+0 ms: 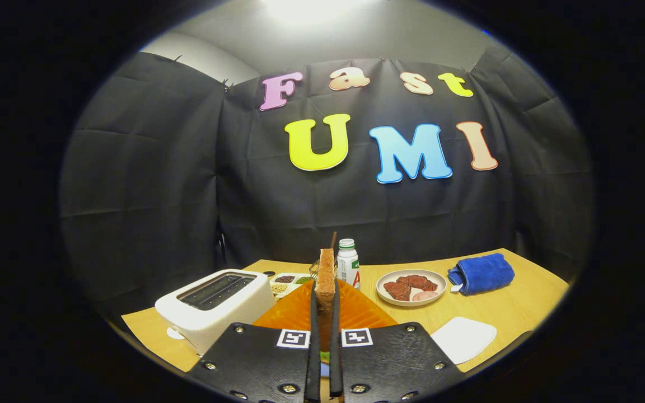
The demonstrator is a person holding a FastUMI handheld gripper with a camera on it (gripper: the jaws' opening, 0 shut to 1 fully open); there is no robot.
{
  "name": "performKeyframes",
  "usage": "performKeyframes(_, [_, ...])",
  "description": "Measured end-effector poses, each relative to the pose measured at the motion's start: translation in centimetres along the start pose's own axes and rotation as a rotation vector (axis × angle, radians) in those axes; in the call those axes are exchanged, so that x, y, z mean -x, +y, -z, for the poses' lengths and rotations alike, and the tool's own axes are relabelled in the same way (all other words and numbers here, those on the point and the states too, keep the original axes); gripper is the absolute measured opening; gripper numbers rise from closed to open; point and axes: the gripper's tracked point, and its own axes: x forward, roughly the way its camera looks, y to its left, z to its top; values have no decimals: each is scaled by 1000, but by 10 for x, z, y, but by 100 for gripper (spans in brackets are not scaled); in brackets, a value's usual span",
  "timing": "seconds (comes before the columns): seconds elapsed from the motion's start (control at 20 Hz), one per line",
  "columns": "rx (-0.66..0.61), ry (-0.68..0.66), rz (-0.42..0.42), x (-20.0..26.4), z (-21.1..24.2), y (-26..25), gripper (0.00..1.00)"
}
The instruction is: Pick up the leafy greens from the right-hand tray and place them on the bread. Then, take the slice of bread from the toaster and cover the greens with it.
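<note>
Gripper [323, 313] clamped edge-on around a brown toasted bread slice [326, 275], raised over the table.

Nearest, the two fingers stand close together with the upright bread slice pinched between them, its top edge rising just ahead at twelve o'clock; a sliver of green [325, 356] shows low in the gap, too small to identify. Under the slice lies an orange ribbed tray [364, 314]. At ten o'clock sits a white two-slot toaster [215, 305], slots empty, on the pale wooden table [524, 305]. At two o'clock lie a white flat square pad [464, 338], then a cream round plate of reddish meat pieces [411, 287], then a rolled blue towel [482, 273]. Beyond the bread stand a white green-capped bottle [347, 263] and a white divided dish of seeds [288, 281].
</note>
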Motion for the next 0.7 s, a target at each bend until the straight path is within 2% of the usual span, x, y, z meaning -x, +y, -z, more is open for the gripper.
performKeyframes(0.2, [-63, 34, -62, -4, 21, 2, 6])
performKeyframes(0.7, [-42, 128, -79, -29, 75, 20, 7])
